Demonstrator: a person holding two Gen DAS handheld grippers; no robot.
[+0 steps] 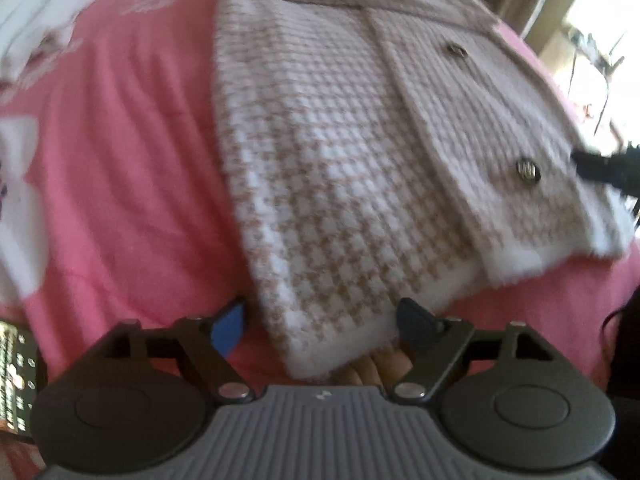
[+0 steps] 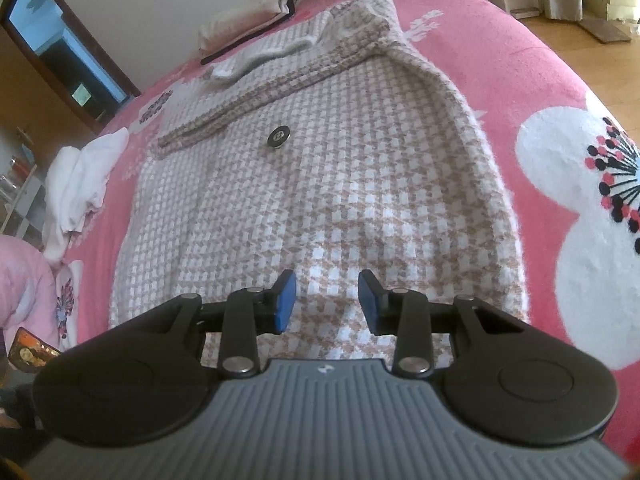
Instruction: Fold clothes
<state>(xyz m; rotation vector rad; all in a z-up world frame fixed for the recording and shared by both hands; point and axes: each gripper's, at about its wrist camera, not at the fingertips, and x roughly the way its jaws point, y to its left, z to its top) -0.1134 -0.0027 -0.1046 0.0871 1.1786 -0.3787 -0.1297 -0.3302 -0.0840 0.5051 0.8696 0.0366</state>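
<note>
While the beige-and-white houndstooth cardigan (image 2: 320, 184) lies flat on the pink floral bedspread (image 2: 520, 80), we have both tools over its near hem. Left gripper (image 1: 320, 320): jaws spread wide, straddling the hem's near-left corner, pads not touching the knit. Right gripper (image 2: 326, 302): jaws partly apart above the fabric, nothing pinched. One sleeve (image 2: 280, 68) is folded across the cardigan's far part; a dark button (image 2: 279, 136) sits just near of it. White crumpled garment (image 2: 80, 176) on the left, folded pile (image 2: 248, 20) at the far edge.
</note>
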